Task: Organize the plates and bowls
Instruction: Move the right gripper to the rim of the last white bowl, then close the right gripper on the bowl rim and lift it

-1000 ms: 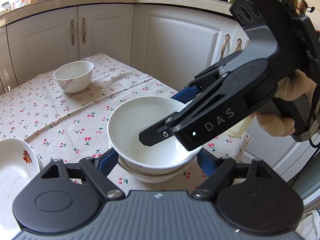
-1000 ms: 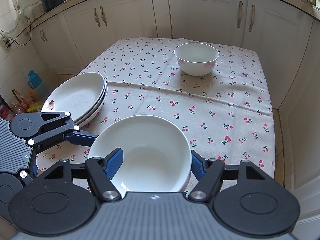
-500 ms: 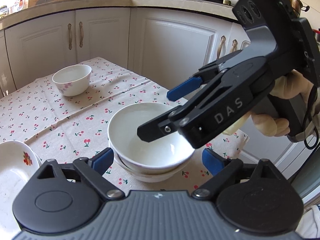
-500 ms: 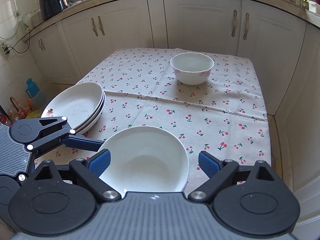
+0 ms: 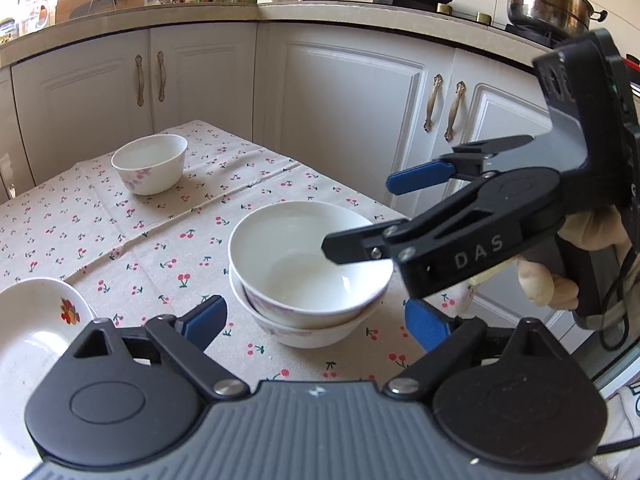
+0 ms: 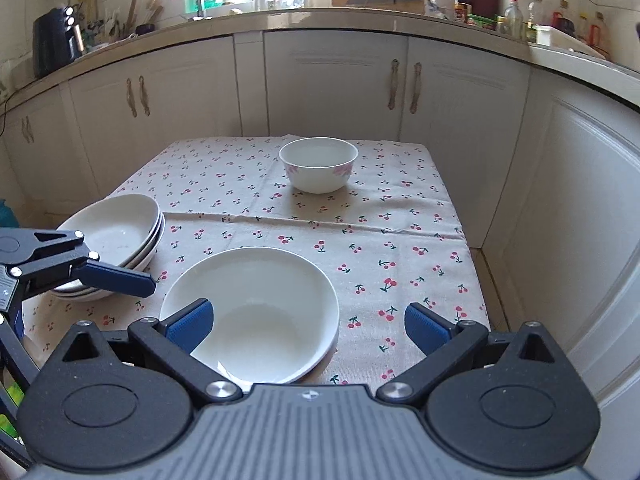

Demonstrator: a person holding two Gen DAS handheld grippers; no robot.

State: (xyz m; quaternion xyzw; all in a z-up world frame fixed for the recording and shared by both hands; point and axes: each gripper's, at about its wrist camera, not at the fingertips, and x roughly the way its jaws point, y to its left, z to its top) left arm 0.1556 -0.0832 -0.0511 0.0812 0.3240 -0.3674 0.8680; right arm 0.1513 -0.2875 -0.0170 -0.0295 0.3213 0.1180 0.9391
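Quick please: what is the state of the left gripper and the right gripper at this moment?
Left gripper: open, holding nothing, jaws either side of the stacked bowls.
Right gripper: open, holding nothing, above the stacked bowls.

Two white bowls sit nested (image 5: 310, 280) on a cherry-print tablecloth (image 5: 160, 240), between the spread blue-padded fingers of the left gripper (image 5: 316, 320), which grips nothing. From the right, the right gripper (image 5: 360, 216), held in a gloved hand (image 5: 576, 264), hangs above the stack with its jaws apart, its lower finger over the upper bowl's rim. A third bowl (image 5: 150, 164) with pink flowers stands far left; a plate (image 5: 36, 320) shows at the near left edge. White cabinets (image 5: 352, 112) stand behind.
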